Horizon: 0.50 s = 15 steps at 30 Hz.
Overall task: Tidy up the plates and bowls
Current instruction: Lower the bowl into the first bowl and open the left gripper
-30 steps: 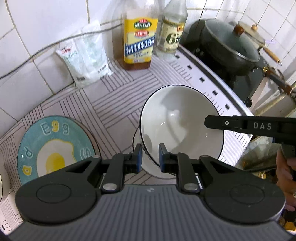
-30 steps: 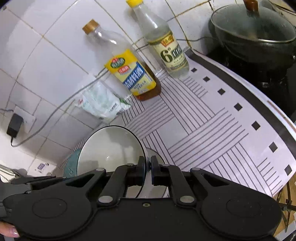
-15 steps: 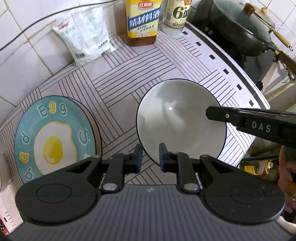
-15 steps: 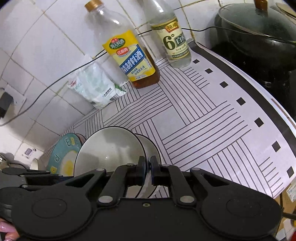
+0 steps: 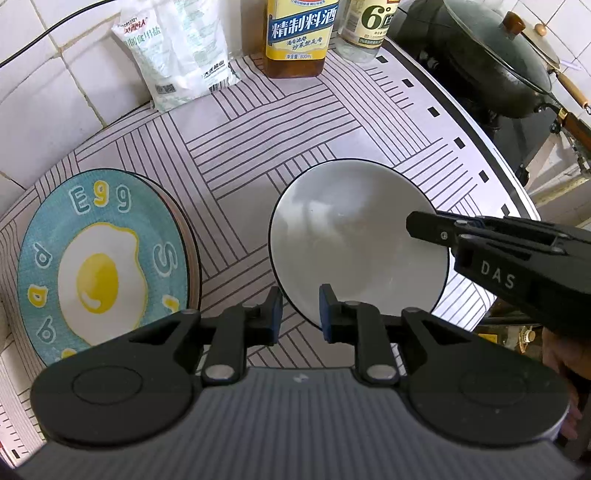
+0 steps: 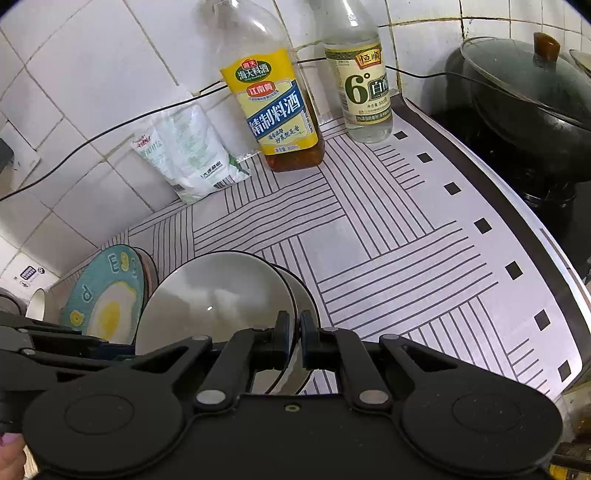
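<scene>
A white bowl (image 5: 354, 236) with a dark rim sits level on the striped counter mat (image 5: 258, 147). In the right wrist view it rests nested in a second, similar bowl (image 6: 308, 299). My left gripper (image 5: 300, 314) straddles its near rim, pads touching the wall while the jaws are opening. My right gripper (image 6: 294, 341) pinches the opposite rim in a narrow gap, and its jaws are opening too. Its fingers (image 5: 428, 227) reach over the bowl's right side. A teal egg-print plate (image 5: 99, 266) lies on a stack at the left.
A cooking wine bottle (image 5: 295, 33), a vinegar bottle (image 5: 365, 29) and a salt bag (image 5: 177, 55) stand along the tiled wall. A lidded black wok (image 5: 491, 62) sits on the stove at the right. A white cup (image 6: 37, 302) stands left of the plates.
Both grippers came down with the white bowl, from tilted above the lower bowl to level and nested in it. The lower bowl no longer shows in the left wrist view.
</scene>
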### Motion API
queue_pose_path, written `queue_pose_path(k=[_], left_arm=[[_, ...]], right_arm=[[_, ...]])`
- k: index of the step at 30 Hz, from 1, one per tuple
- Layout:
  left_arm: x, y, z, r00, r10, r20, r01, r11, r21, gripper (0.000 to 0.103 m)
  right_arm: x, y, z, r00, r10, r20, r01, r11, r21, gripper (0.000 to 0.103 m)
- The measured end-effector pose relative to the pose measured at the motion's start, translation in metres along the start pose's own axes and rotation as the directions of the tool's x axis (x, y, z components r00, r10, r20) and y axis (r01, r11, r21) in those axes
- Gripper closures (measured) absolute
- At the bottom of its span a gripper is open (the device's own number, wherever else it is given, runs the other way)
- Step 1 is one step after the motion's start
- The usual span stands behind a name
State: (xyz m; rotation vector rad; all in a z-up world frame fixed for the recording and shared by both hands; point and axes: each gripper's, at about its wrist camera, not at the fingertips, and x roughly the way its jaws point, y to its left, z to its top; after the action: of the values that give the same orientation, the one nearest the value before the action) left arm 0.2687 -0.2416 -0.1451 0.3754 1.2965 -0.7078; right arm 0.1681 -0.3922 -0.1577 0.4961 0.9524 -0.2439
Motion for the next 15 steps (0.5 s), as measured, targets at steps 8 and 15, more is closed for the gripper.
queue_pose_path(k=[8, 15], left_arm=[[-0.009, -0.009, 0.0, 0.999, -0.004, 0.033, 0.003, 1.0, 0.029, 0.08], [-0.026, -0.015, -0.009, 0.998, -0.002, 0.056, -0.001, 0.999, 0.044, 0.078]], right_arm=[[0.002, 0.002, -0.009, 0.997, -0.049, 0.055, 0.048, 0.999, 0.005, 0.079], [-0.01, 0.006, -0.008, 0.997, -0.044, 0.069, 0.046, 0.999, -0.027, 0.079]])
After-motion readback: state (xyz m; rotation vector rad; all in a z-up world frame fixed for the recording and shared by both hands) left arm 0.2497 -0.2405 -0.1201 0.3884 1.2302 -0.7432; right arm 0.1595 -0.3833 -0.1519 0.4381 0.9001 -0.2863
